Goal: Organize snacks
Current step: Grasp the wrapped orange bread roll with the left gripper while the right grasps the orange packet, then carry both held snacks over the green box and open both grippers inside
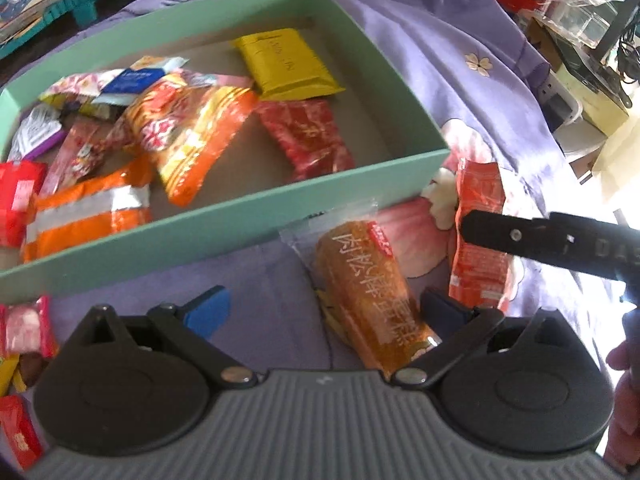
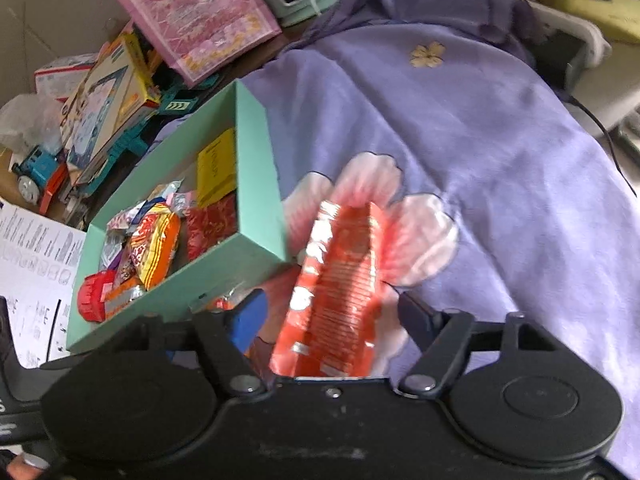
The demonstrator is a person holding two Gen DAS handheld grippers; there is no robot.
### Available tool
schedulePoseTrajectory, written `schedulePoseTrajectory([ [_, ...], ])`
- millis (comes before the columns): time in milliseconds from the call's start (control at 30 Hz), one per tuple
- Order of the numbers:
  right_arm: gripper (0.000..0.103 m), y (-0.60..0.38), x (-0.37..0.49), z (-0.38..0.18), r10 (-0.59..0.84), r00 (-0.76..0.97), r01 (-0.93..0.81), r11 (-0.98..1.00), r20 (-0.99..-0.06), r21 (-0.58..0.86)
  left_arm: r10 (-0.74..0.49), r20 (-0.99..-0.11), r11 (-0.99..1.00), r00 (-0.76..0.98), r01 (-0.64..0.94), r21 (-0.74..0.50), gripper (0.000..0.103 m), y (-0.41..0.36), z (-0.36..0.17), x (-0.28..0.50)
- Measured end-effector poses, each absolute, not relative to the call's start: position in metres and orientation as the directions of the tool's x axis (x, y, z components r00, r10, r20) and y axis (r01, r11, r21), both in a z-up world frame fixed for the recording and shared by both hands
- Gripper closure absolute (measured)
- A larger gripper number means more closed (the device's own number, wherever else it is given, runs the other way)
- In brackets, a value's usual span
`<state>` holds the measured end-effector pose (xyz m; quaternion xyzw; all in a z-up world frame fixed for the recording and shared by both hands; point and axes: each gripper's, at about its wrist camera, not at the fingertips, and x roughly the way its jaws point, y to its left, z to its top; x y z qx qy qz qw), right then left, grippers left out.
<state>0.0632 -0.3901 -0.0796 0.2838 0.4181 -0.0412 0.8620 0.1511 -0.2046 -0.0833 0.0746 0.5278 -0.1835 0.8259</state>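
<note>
Left wrist view, from left to right: a few small red and pink wrapped sweets (image 1: 26,330) lie at the far left edge on the purple flowered cloth (image 1: 460,80), just outside the green box (image 1: 224,236). The box lies open and shallow, holding a heap of snacks crowded toward its left end: an orange and silver packet (image 1: 86,210), an orange and yellow packet (image 1: 192,128), a red packet (image 1: 306,138) and a yellow packet (image 1: 286,64) nearer its right end, where bare floor of the box shows. Just in front of the near wall lies a clear-wrapped golden cake roll (image 1: 370,300), reaching in between the spread, released fingers of the left gripper (image 1: 324,312), close against the right one. To the right an orange-red packet (image 1: 478,236) lies near the box's corner, with a black finger (image 1: 520,236) of the other tool over it. Beyond that the cloth runs clear toward its right edge, past which sit clear plastic tubs and cardboard boxes. Right wrist view: a paper sheet, a toy train (image 2: 38,172), picture books and a pink gift bag (image 2: 198,16) crowd the bench left of and behind the box. The right gripper (image 2: 332,320) has its fingers wide apart, with the orange-red packet between them and touching neither, lying on a large pink flower print.
</note>
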Motion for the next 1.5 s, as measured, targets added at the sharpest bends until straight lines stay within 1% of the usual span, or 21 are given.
schedulePoseTrajectory([
  [67, 0.046, -0.383, 0.068, -0.079, 0.150, 0.647, 0.297, 0.854, -0.748, 0.428, -0.221, -0.898, 0.923, 0.379, 0.380, -0.067, 0.000, -0.202, -0.083, 0.150],
  [133, 0.046, -0.377, 0.070, -0.078, 0.132, 0.648, 0.288, 0.869, -0.750, 0.402, -0.216, -0.898, 0.925, 0.382, 0.375, -0.063, 0.000, -0.202, -0.083, 0.148],
  [167, 0.048, -0.374, 0.071, -0.077, 0.120, 0.647, 0.282, 0.880, -0.753, 0.383, -0.214, -0.898, 0.926, 0.383, 0.373, -0.061, 0.000, -0.203, -0.083, 0.148],
  [200, 0.056, -0.371, 0.072, -0.077, 0.108, 0.646, 0.277, 0.889, -0.756, 0.364, -0.213, -0.898, 0.926, 0.385, 0.374, -0.059, 0.000, -0.205, -0.083, 0.147],
  [267, 0.073, -0.370, 0.072, -0.077, 0.094, 0.638, 0.281, 0.895, -0.764, 0.345, -0.212, -0.902, 0.920, 0.377, 0.388, -0.055, 0.003, -0.209, -0.085, 0.147],
  [300, 0.073, -0.371, 0.072, -0.077, 0.101, 0.640, 0.286, 0.889, -0.762, 0.358, -0.224, -0.902, 0.914, 0.370, 0.400, -0.063, 0.010, -0.210, -0.086, 0.146],
  [367, 0.073, -0.376, 0.071, -0.077, 0.110, 0.639, 0.289, 0.883, -0.761, 0.370, -0.239, -0.893, 0.903, 0.382, 0.426, -0.059, 0.021, -0.214, -0.085, 0.143],
  [433, 0.073, -0.376, 0.072, -0.077, 0.120, 0.638, 0.286, 0.881, -0.761, 0.378, -0.271, -0.883, 0.881, 0.382, 0.469, -0.068, 0.048, -0.216, -0.081, 0.139],
  [500, 0.072, -0.377, 0.074, -0.077, 0.136, 0.638, 0.276, 0.879, -0.758, 0.390, -0.284, -0.882, 0.870, 0.377, 0.487, -0.072, 0.051, -0.217, -0.078, 0.137],
  [567, 0.067, -0.374, 0.076, -0.078, 0.142, 0.636, 0.268, 0.881, -0.758, 0.390, -0.303, -0.878, 0.865, 0.371, 0.494, -0.090, 0.052, -0.212, -0.079, 0.139],
  [633, 0.054, -0.371, 0.079, -0.078, 0.159, 0.644, 0.249, 0.881, -0.749, 0.402, -0.313, -0.874, 0.864, 0.371, 0.493, -0.100, 0.052, -0.206, -0.079, 0.140],
  [667, 0.043, -0.369, 0.080, -0.078, 0.171, 0.647, 0.237, 0.881, -0.743, 0.409, -0.319, -0.872, 0.862, 0.370, 0.497, -0.104, 0.052, -0.205, -0.079, 0.140],
  [700, 0.039, -0.365, 0.082, -0.078, 0.165, 0.649, 0.230, 0.888, -0.743, 0.398, -0.322, -0.871, 0.858, 0.370, 0.503, -0.104, 0.051, -0.204, -0.079, 0.139],
  [733, 0.039, -0.360, 0.083, -0.077, 0.139, 0.651, 0.228, 0.902, -0.747, 0.367, -0.322, -0.871, 0.858, 0.372, 0.504, -0.101, 0.051, -0.203, -0.079, 0.140],
  [767, 0.040, -0.354, 0.084, -0.076, 0.114, 0.651, 0.230, 0.912, -0.750, 0.339, -0.322, -0.870, 0.857, 0.373, 0.505, -0.100, 0.051, -0.203, -0.079, 0.139],
  [833, 0.055, -0.343, 0.082, -0.075, 0.045, 0.646, 0.240, 0.936, -0.762, 0.258, -0.324, -0.867, 0.855, 0.379, 0.509, -0.098, 0.052, -0.203, -0.079, 0.138],
  [867, 0.070, -0.340, 0.079, -0.074, 0.036, 0.643, 0.237, 0.941, -0.765, 0.243, -0.325, -0.865, 0.853, 0.383, 0.513, -0.093, 0.052, -0.203, -0.079, 0.136],
  [933, 0.073, -0.344, 0.072, -0.072, 0.060, 0.641, 0.248, 0.927, -0.765, 0.281, -0.321, -0.865, 0.849, 0.386, 0.521, -0.083, 0.055, -0.203, -0.078, 0.135],
  [1067, 0.082, -0.350, 0.054, -0.060, 0.051, 0.652, 0.270, 0.917, -0.756, 0.294, -0.343, -0.860, 0.837, 0.378, 0.539, -0.097, 0.057, -0.202, -0.071, 0.125],
  [1267, 0.084, -0.357, 0.037, -0.036, 0.028, 0.674, 0.275, 0.918, -0.738, 0.286, -0.397, -0.827, 0.816, 0.398, 0.566, -0.120, 0.057, -0.199, -0.046, 0.110],
  [1500, 0.084, -0.351, 0.028, -0.007, 0.016, 0.721, 0.258, 0.921, -0.692, 0.290, -0.427, -0.798, 0.823, 0.425, 0.549, -0.148, 0.057, -0.186, -0.022, 0.104],
])
